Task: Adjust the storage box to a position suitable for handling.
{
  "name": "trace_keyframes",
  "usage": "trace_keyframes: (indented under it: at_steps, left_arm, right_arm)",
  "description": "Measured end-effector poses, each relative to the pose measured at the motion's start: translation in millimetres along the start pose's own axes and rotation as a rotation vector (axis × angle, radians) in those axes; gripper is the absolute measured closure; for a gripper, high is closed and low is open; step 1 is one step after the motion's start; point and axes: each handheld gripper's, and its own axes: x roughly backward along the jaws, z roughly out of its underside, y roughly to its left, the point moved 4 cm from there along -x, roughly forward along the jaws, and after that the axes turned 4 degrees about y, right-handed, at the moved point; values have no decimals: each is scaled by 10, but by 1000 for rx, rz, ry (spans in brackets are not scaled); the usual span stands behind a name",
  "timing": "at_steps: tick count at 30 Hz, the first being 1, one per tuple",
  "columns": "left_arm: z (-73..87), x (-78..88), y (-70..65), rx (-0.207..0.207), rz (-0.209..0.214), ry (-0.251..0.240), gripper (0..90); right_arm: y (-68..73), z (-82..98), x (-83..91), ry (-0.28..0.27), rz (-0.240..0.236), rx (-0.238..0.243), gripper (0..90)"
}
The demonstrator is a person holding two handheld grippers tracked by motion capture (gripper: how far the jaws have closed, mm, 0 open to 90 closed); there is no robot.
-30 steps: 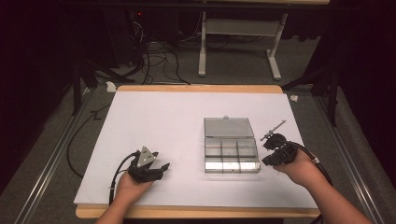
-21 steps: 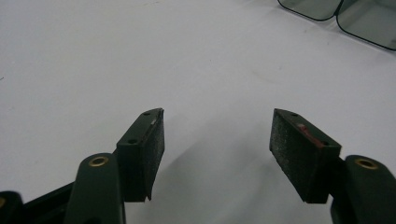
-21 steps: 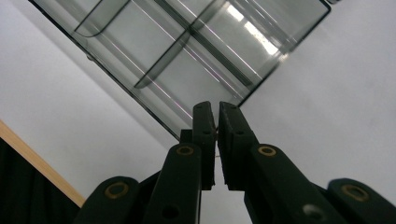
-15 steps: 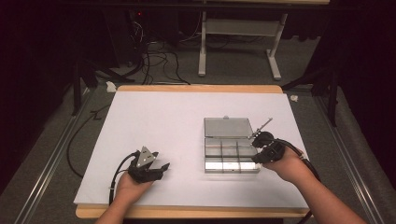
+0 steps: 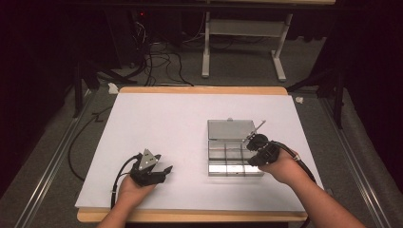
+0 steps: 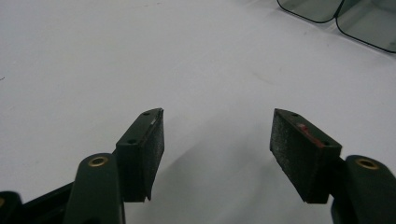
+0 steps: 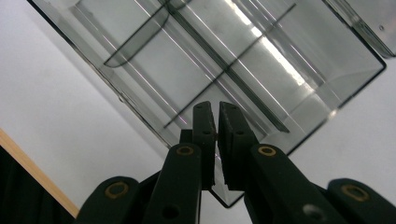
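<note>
A clear plastic compartment box (image 5: 227,152) lies open on the white sheet, its lid (image 5: 230,128) flat behind it. The compartments (image 7: 210,51) look empty in the right gripper view. My right gripper (image 5: 253,145) hovers over the box's right side, above its near corner. Its jaws (image 7: 217,112) are shut with only a hairline gap and nothing visible between them. A thin grey part (image 5: 256,128) sticks out of it toward the back right. My left gripper (image 5: 161,171) rests low at the front left, well apart from the box, with its jaws (image 6: 217,128) open over bare sheet.
The white sheet (image 5: 166,128) covers a wooden table (image 5: 199,90) whose front edge is close to both hands. Cables and a grey stand (image 5: 242,28) sit on the floor beyond the table. Two box corners (image 6: 336,9) show at the top right of the left gripper view.
My right gripper has moved left, from beside the box's right edge to over its right compartments. The left gripper has stayed still.
</note>
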Motion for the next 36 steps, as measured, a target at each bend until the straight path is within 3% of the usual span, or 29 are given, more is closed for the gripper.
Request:
trace_keyframes:
  at_steps: [13, 15, 23, 36]
  left_arm:
    - [0, -1, 0, 2, 3, -4, 356]
    - [0, -2, 1, 2, 4, -4, 356]
    - [0, -2, 2, 3, 4, -4, 356]
    - [0, -2, 2, 4, 5, -4, 356]
  right_arm:
    - [119, -188, -139, 3, -19, 33, 867]
    - [144, -198, -165, 10, -24, 22, 867]
    - [171, -258, -262, 10, -29, 67, 867]
    - [236, -317, -461, 24, -47, 82, 865]
